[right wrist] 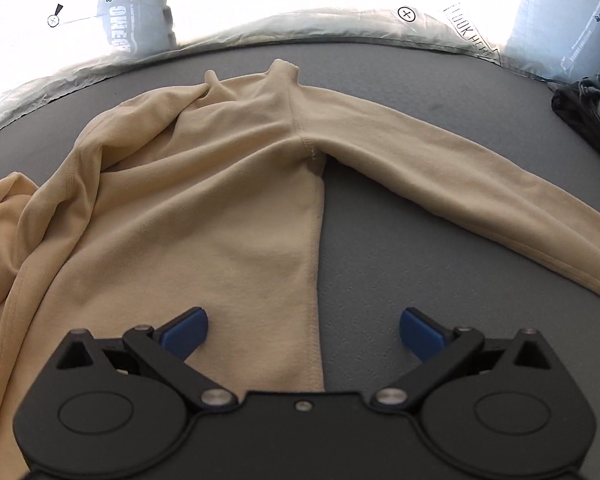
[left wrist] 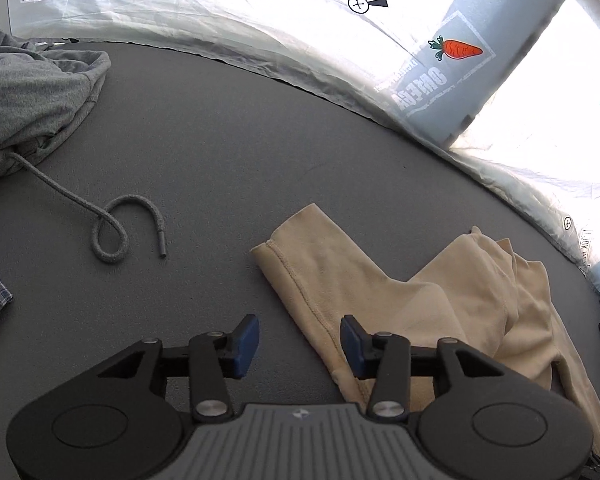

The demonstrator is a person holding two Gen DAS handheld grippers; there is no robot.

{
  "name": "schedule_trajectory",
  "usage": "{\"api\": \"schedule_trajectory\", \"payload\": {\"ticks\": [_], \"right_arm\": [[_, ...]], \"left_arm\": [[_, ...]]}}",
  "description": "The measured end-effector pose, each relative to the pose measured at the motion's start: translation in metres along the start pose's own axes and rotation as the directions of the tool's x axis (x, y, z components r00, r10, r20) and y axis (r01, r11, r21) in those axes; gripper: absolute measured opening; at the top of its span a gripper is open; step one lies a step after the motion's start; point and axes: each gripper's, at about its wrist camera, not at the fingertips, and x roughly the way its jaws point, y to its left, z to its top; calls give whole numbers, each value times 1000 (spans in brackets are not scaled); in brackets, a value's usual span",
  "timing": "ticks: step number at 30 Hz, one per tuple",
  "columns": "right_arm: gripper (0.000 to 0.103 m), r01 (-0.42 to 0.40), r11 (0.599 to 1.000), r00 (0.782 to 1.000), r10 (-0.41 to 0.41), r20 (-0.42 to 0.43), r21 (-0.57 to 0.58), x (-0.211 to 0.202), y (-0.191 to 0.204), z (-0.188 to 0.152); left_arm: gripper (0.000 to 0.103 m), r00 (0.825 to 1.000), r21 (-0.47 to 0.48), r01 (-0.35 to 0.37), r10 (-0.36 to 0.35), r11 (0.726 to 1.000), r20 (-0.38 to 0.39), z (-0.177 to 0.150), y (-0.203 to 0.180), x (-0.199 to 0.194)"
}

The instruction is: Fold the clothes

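While both tongs hung released and empty, I saw the beige shirt [right wrist: 204, 200] on the grey table [left wrist: 228, 152], its side seam running twelve-to-six between the right tongs [right wrist: 304, 330], the sleeve [left wrist: 312, 276] at one o'clock of the left tongs [left wrist: 300, 340].

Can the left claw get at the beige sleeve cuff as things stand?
Probably yes. The left claw is open and empty, and the beige sleeve cuff lies flat on the grey table just ahead, with nothing lying between them.
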Motion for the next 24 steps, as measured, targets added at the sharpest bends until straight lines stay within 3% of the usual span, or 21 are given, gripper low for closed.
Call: {"api": "schedule_trajectory", "payload": {"ticks": [5,10,11,13,14,19,22,24], "right_arm": [[103,3,1000,1000,-3,2,1,2,1,1],[103,6,1000,1000,-6,9,4,3,2,2],[103,6,1000,1000,-6,10,4,3,2,1],[103,5,1000,1000,-5,13,5,2,2,1],[103,5,1000,1000,-5,14,5,2,1,1],[103,3,1000,1000,-3,21,6,2,1,-1],[103,3,1000,1000,-3,31,6,1,1,-3],[103,2,1000,999,-2,41,4,1,1,-4]], "left_arm": [[61,999,18,40,-40,999,19,21,-7,28],[59,998,69,-68,66,995,24,26,-19,48],[56,996,78,-89,87,993,30,25,-21,48],[29,990,109,-137,132,985,58,22,-25,47],[9,989,110,-144,138,983,61,22,-23,46],[6,975,33,-186,180,982,132,19,-8,16],[6,949,-4,-238,234,971,211,11,10,-21],[6,917,-44,-292,293,955,272,4,28,-51]]}}
